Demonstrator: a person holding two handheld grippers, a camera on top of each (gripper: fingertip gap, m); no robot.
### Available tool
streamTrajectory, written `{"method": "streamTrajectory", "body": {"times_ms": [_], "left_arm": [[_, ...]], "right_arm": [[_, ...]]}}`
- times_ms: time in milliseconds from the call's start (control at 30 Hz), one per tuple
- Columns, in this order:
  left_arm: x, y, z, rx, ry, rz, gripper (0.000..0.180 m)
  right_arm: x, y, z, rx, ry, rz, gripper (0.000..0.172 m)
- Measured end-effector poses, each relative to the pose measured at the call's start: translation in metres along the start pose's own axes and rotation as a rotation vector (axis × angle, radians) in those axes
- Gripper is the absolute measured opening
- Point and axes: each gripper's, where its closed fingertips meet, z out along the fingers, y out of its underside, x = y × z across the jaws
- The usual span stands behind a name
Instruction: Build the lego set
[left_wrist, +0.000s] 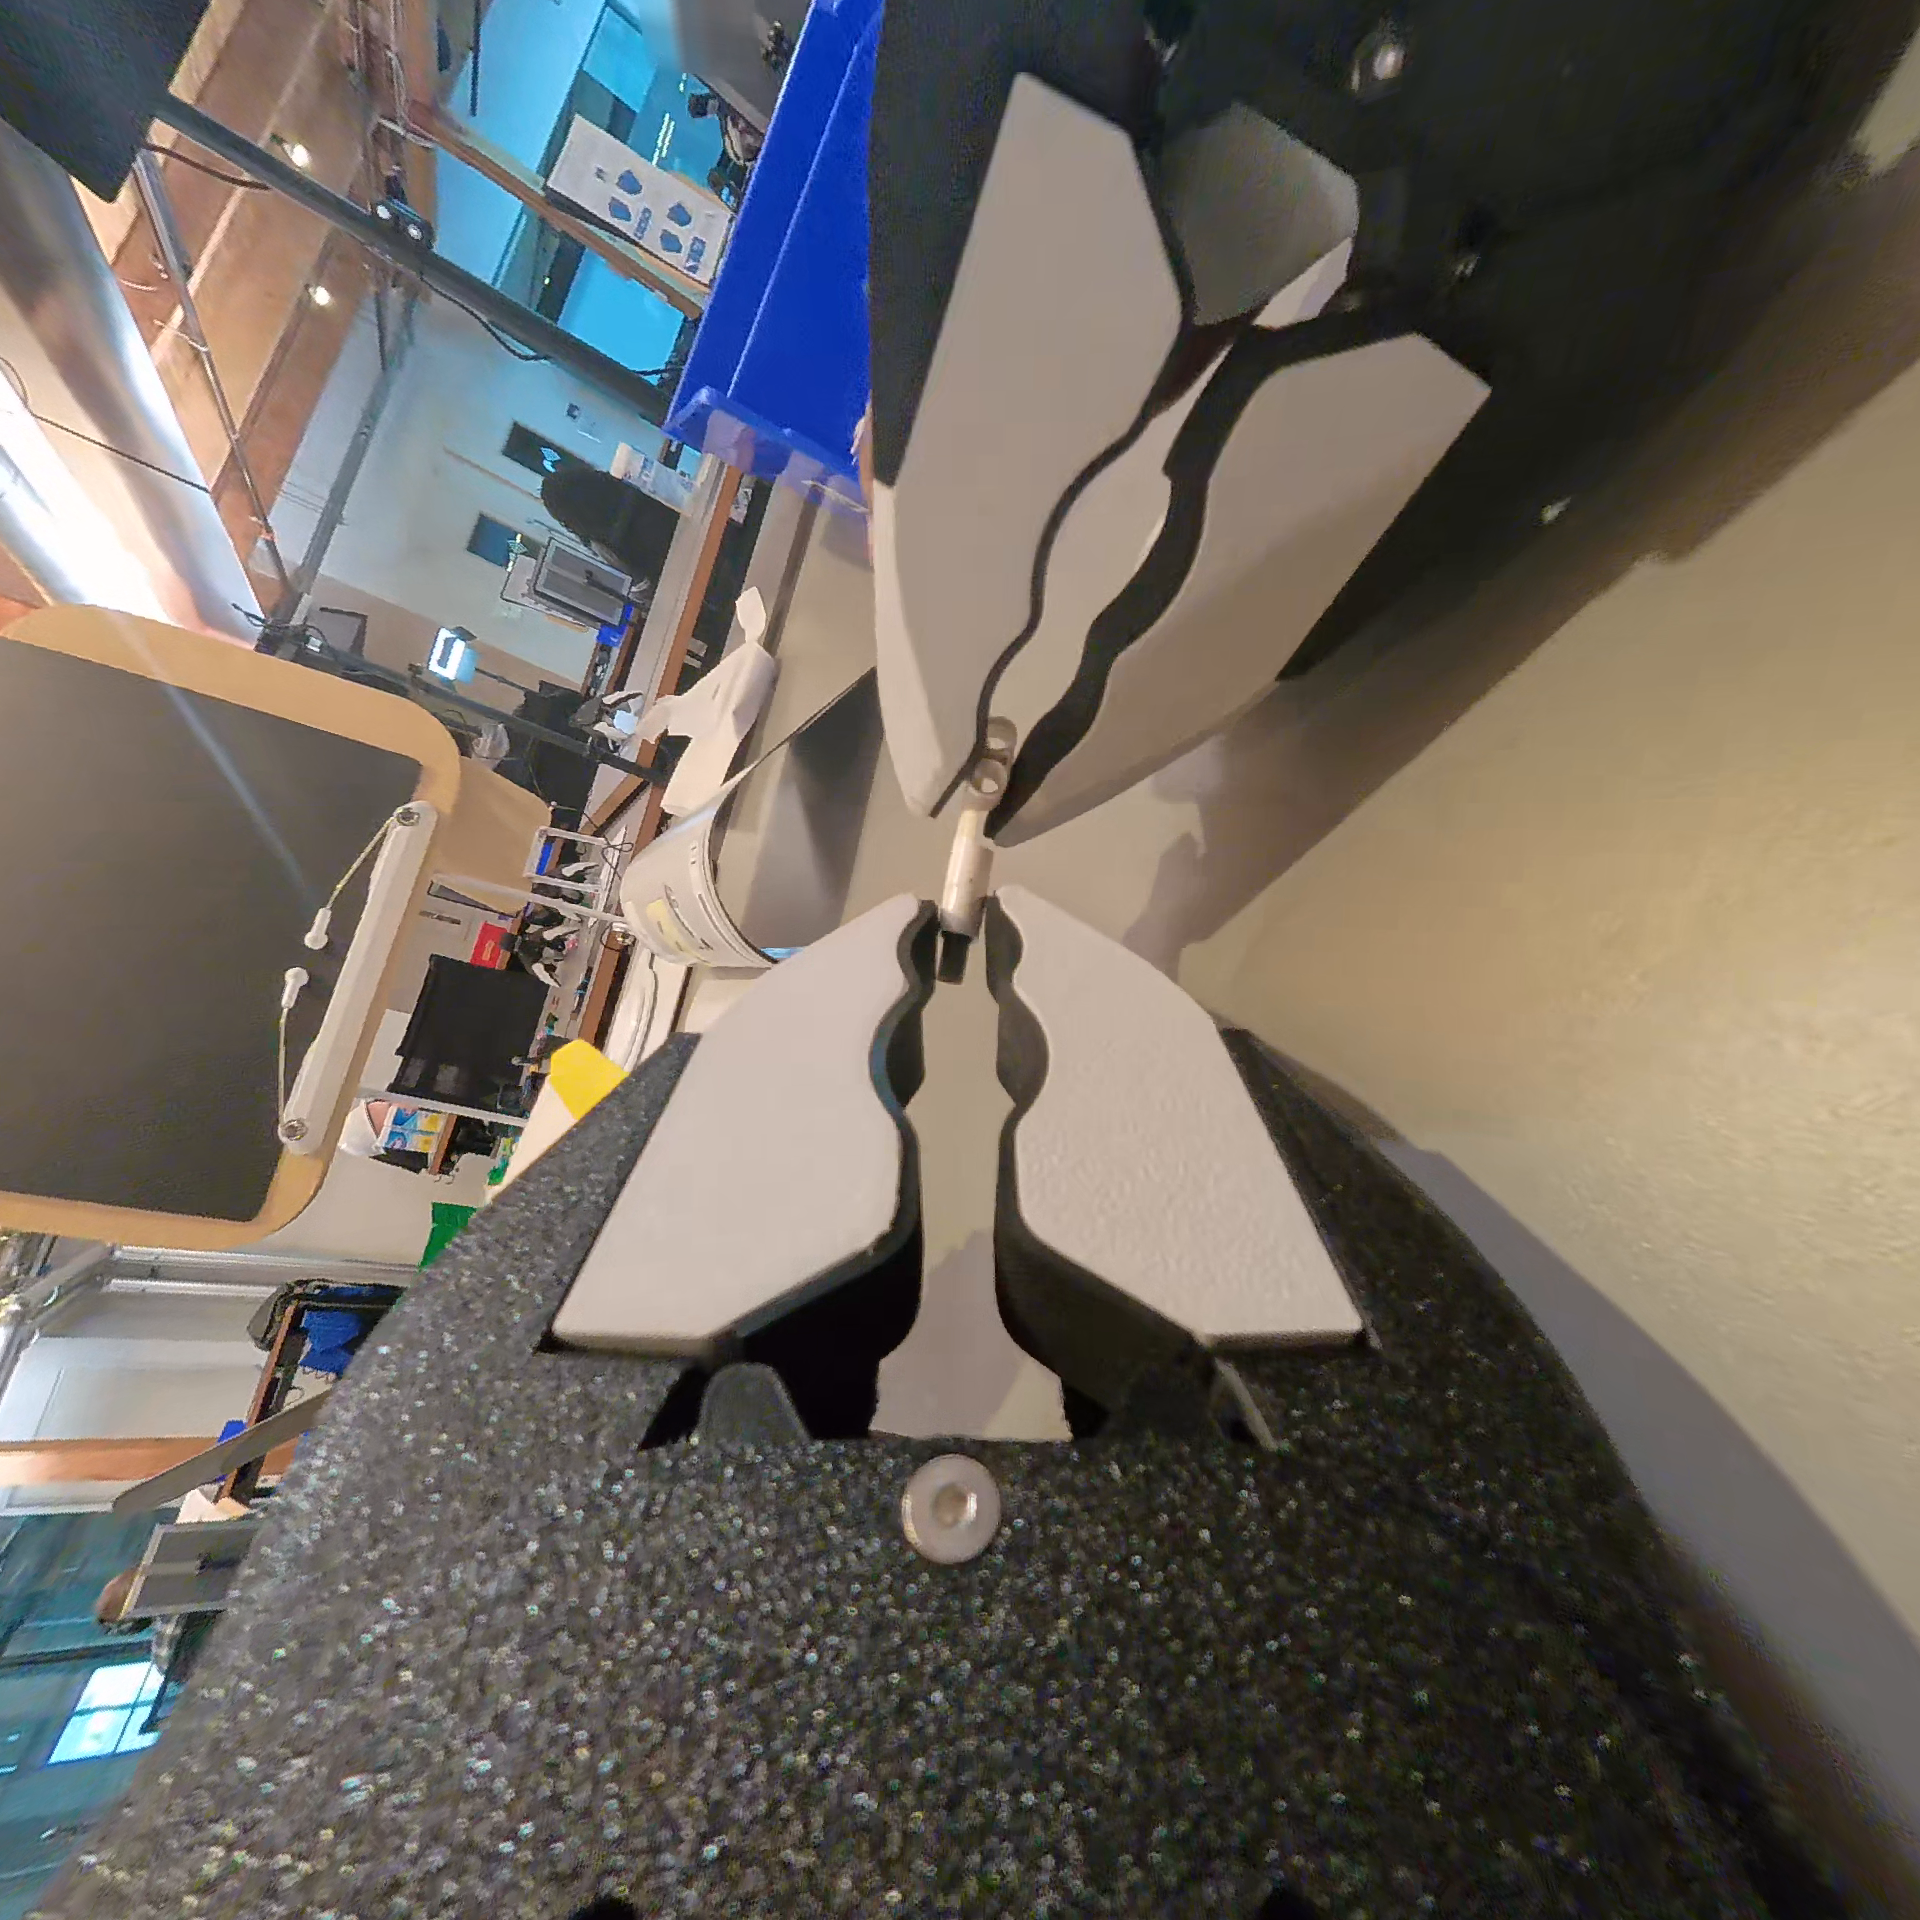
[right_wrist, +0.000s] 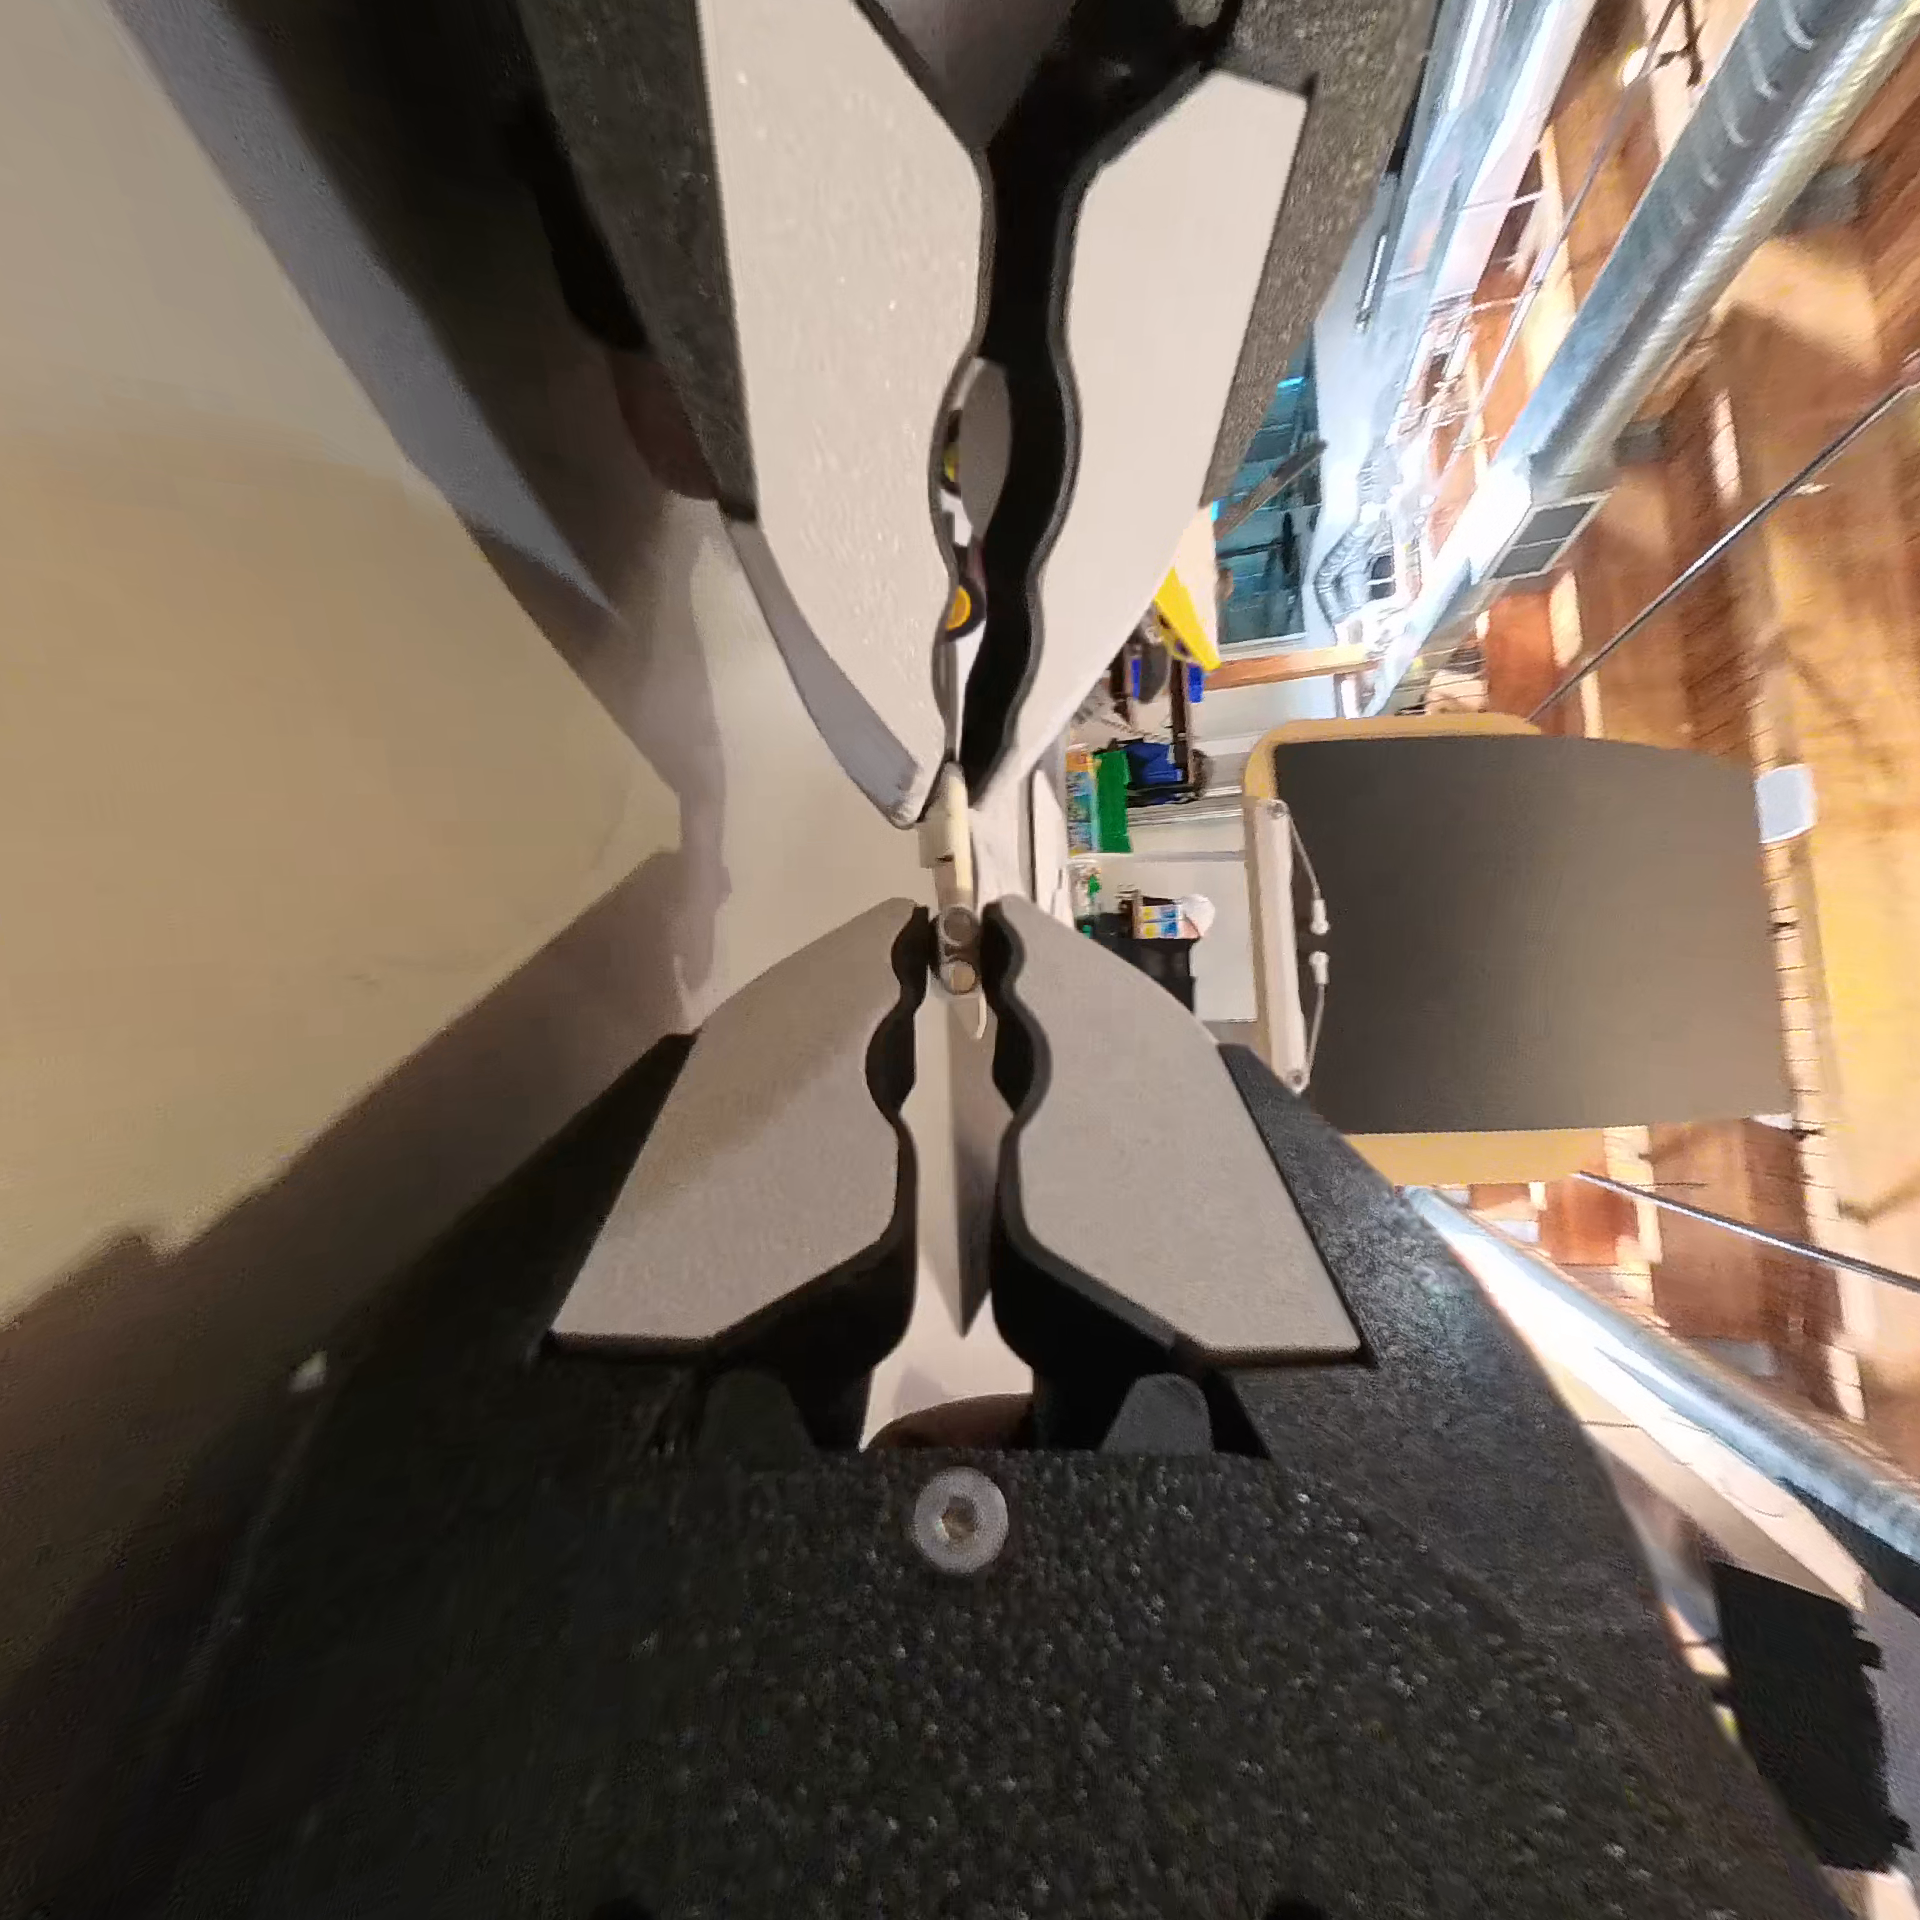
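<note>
White connector piece (left_wrist: 964, 868) bridges both grippers; left fingers (left_wrist: 831, 997) and right fingers (right_wrist: 831, 997) each clamp one end.

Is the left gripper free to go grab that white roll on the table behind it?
Probably not yet: the left gripper is pinching a small white part together with the right gripper. The white roll lies unobstructed.
</note>
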Motion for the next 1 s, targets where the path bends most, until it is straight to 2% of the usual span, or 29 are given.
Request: {"method": "streamTrajectory", "body": {"times_ms": [433, 867, 1000], "left_arm": [[-0.002, -0.009, -0.003, 0.032, -0.061, 0.099, 0.008], [-0.003, 0.001, 0.005, -0.010, -0.033, 0.040, 0.008], [-0.004, -0.001, 0.010, 0.005, -0.015, -0.021, 0.008]], "right_arm": [[0.008, -0.002, -0.002, 0.008, 0.048, 0.030, 0.011], [0.002, 0.006, 0.000, -0.018, -0.029, 0.123, 0.013], [0.002, 0.012, 0.002, -0.046, -0.040, 0.150, 0.016]]}}
